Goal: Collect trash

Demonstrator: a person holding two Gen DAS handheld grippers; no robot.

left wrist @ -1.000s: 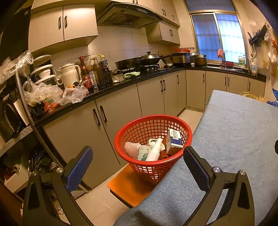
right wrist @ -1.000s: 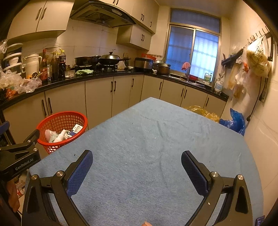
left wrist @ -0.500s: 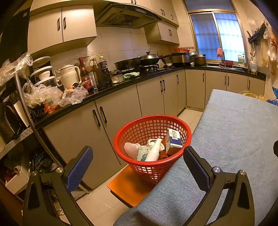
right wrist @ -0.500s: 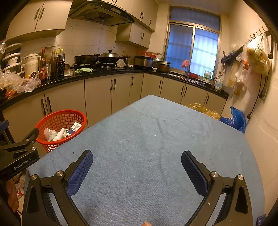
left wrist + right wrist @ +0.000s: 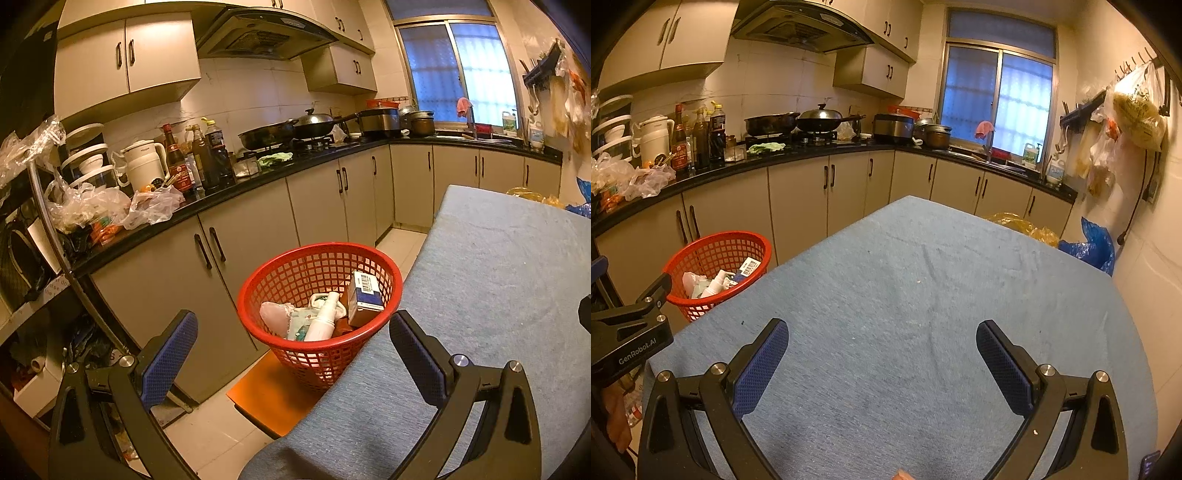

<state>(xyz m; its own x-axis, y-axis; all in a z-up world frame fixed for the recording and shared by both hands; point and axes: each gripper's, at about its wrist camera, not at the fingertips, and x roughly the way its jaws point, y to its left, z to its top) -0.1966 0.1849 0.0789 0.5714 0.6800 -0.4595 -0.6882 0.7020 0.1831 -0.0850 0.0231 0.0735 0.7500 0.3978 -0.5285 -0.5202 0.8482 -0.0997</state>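
Kitchen, beige cabinets [image 5: 798, 199] along an L-shaped black counter [image 5: 229, 184], window [image 5: 997, 96] at the back, warm light. In front a surface [image 5: 923, 295] under a blue cloth, bare apart from a few small crumbs. Red basket [image 5: 373, 258] sits just beside the surface's left edge, on an orange stool [image 5: 266, 398], lower than the surface top. Trash is in the basket: a white bottle [image 5: 325, 317] lying tilted, a blue-white box [image 5: 364, 297] with a barcode leaning on the far-right wall, a pinkish crumpled wrapper [image 5: 275, 314] on the left, a light packet [image 5: 299, 325] between wrapper and bottle. Left gripper [image 5: 293, 343] hovers at the surface's left edge, aimed at the basket, jaws spread wide, nothing between them; its right finger over the cloth, left finger over the floor. Right gripper [image 5: 882, 350] hovers over the middle of the near part of the surface, jaws wide apart too, empty. Left gripper's body shows at the left edge of the right wrist view, near the basket. Counter clutter: white kettle [image 5: 144, 162], sauce bottles [image 5: 199, 155], plastic bags [image 5: 110, 206], pans [image 5: 291, 129] on the stove under the hood [image 5: 258, 33]. Bags hang on the right wall [image 5: 1137, 110]; yellow bag [image 5: 1023, 225] and blue bag [image 5: 1097, 247] past the surface's far right corner.
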